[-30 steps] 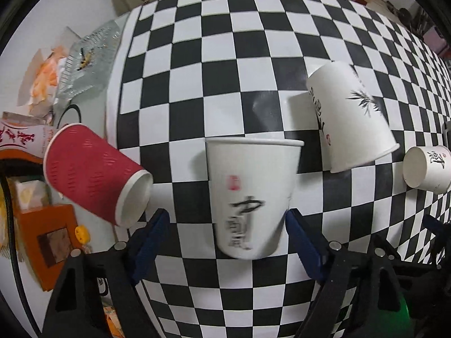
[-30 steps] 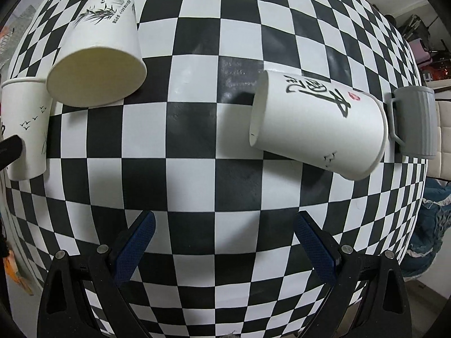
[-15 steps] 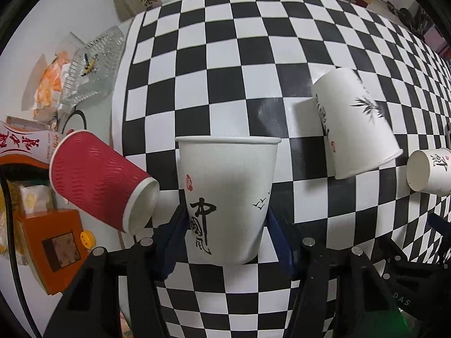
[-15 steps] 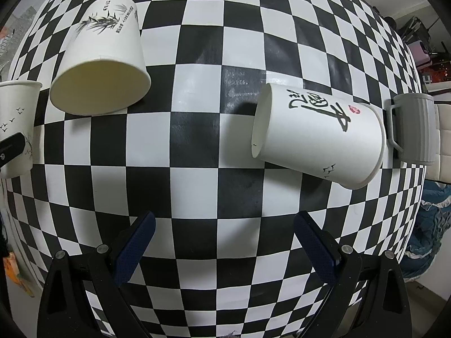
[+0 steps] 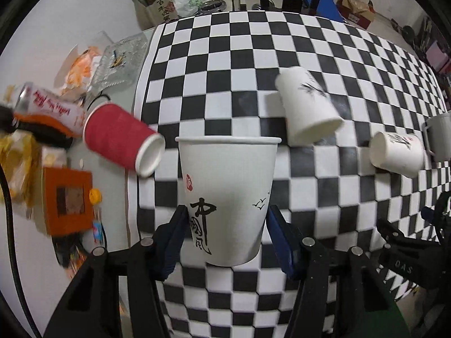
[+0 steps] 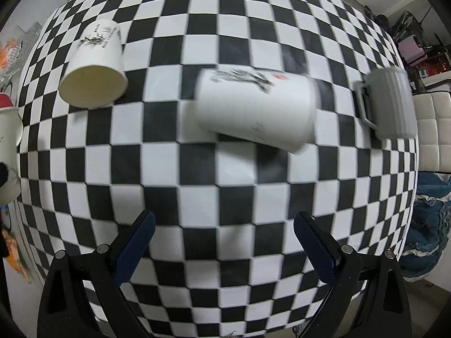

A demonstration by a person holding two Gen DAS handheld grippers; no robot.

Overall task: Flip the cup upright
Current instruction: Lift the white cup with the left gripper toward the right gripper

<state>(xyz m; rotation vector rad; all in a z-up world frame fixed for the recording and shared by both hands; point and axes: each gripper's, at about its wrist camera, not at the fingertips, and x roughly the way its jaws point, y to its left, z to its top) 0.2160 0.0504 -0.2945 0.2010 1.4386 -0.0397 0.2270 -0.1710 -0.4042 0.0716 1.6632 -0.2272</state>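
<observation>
My left gripper [image 5: 227, 235] is shut on a white paper cup [image 5: 228, 194] with black calligraphy and holds it upright, mouth up. Its edge shows at the far left of the right wrist view [image 6: 8, 152]. My right gripper [image 6: 224, 243] is open and empty above the checkered cloth. Ahead of it a white calligraphy cup [image 6: 255, 109] lies on its side, also seen in the left wrist view [image 5: 397, 153]. A white bamboo-print cup [image 6: 94, 67] lies on its side too and shows in the left wrist view [image 5: 308, 107].
A red ribbed cup [image 5: 121, 139] lies on its side at the cloth's left edge. A grey mug [image 6: 390, 105] lies at the right. Left of the checkered cloth [image 5: 248, 56] are a glass dish [image 5: 118, 62], an orange box [image 5: 67, 200] and snack packets.
My left gripper has closed on the upright cup and lifted it slightly. My right gripper has pulled back and tilted, so the lying cups appear farther away.
</observation>
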